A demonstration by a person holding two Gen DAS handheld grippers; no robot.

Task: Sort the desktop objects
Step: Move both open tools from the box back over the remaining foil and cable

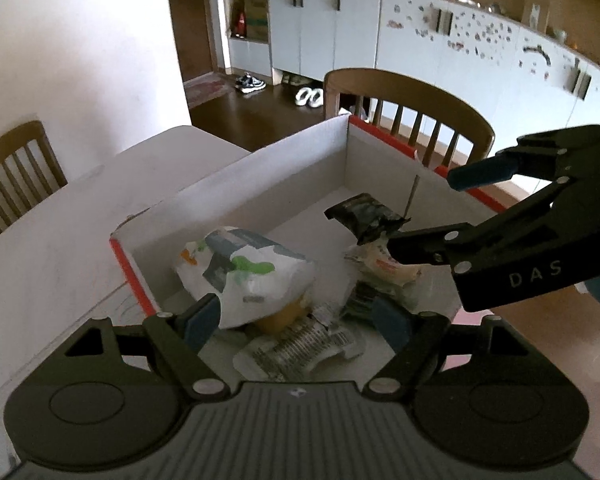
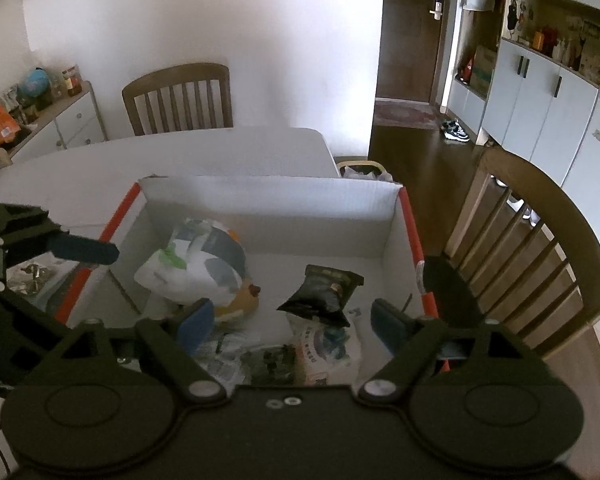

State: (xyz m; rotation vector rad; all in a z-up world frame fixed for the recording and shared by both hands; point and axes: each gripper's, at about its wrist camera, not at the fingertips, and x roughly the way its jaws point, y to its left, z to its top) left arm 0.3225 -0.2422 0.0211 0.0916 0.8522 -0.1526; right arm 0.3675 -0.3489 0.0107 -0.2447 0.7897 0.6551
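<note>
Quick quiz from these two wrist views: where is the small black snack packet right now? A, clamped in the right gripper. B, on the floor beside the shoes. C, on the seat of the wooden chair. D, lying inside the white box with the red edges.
D: the black snack packet lies inside the white box among other wrappers, and the right gripper stands open above it, holding nothing.

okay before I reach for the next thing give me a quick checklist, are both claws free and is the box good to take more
1. Left claw open, nothing between its pads: ok.
2. Right claw open, nothing gripped: ok.
3. White box upright on the table: ok.
4. Black snack packet lying inside the box: ok.
5. Big white printed bag inside the box, leaning on a yellow item: ok.
6. Bare floor left at the far end of the box: ok.
</note>
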